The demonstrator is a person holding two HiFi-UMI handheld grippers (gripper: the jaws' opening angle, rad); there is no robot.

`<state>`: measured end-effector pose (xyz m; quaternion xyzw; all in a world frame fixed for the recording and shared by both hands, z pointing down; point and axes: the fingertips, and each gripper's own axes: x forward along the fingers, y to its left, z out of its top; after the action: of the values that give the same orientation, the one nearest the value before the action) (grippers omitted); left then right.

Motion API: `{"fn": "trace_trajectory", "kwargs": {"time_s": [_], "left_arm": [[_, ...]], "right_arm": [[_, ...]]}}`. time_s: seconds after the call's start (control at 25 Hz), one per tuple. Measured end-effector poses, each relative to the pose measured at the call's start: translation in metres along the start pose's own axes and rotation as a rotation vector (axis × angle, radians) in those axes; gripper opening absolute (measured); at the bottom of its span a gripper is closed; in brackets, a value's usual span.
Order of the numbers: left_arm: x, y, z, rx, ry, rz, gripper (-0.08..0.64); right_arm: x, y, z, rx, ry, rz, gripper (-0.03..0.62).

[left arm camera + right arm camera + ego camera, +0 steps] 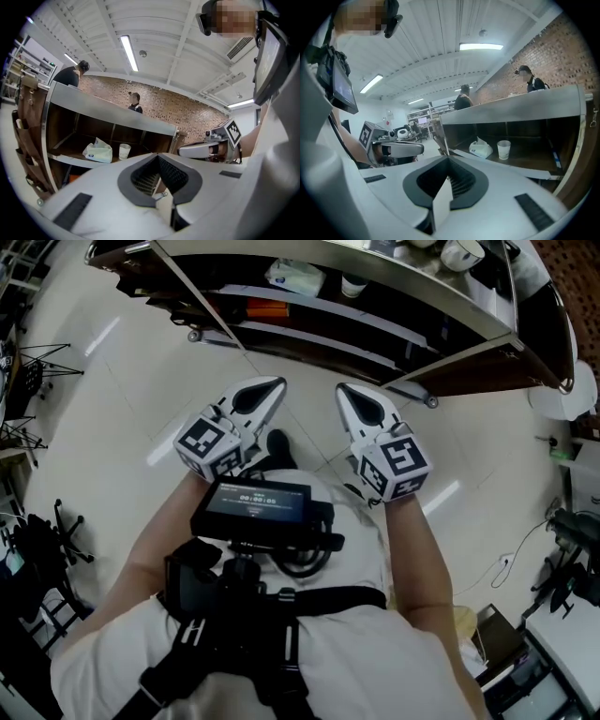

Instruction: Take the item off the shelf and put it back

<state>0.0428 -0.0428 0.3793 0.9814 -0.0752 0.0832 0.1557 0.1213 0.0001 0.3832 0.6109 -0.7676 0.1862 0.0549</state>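
A white tissue pack [295, 277] and a paper cup [352, 285] stand side by side on the middle shelf of a steel-framed shelf unit [450, 310] ahead of me. The left gripper view shows the pack [98, 151] and the cup [124, 151]; the right gripper view shows the same pack [480, 148] and cup [504, 149]. My left gripper [272, 387] and right gripper [345, 392] are held side by side in front of my chest, well short of the shelf. Both are shut with nothing between the jaws.
An orange item [267, 308] lies on the lower shelf, and the unit stands on castors [194, 335]. Two people [532, 79] stand behind the unit. Chairs and stands [37, 371] crowd the left, desks with gear [562, 615] the right.
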Motion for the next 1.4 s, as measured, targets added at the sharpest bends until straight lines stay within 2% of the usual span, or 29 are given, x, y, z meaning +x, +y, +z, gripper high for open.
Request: {"fn": "trace_trajectory", "kwargs": {"time_s": [0.24,0.4,0.64,0.84,1.2,1.4], "left_arm": [[-0.009,0.038,0.008,0.000,0.000,-0.031,0.009],[-0.017,0.051,0.013,0.002,-0.002,-0.035,0.009],[-0.028,0.077,0.003,0.004,-0.001,0.023,0.009],[-0.021,0.070,0.014,0.001,0.010,0.013,0.009],[0.001,0.069,0.027,0.000,-0.001,0.069,0.009],[0.018,0.067,0.026,-0.014,0.001,0.094,0.009]], "right_arm": [[0.031,0.002,0.010,-0.005,0.009,-0.052,0.009],[0.045,0.008,0.008,0.001,0.020,-0.057,0.009],[0.059,0.015,0.010,-0.010,0.014,-0.036,0.009],[0.067,0.009,0.015,-0.001,-0.002,-0.019,0.009],[0.073,-0.005,0.025,-0.035,0.000,0.061,0.009],[0.073,-0.029,0.025,-0.041,0.020,0.057,0.009]]}}
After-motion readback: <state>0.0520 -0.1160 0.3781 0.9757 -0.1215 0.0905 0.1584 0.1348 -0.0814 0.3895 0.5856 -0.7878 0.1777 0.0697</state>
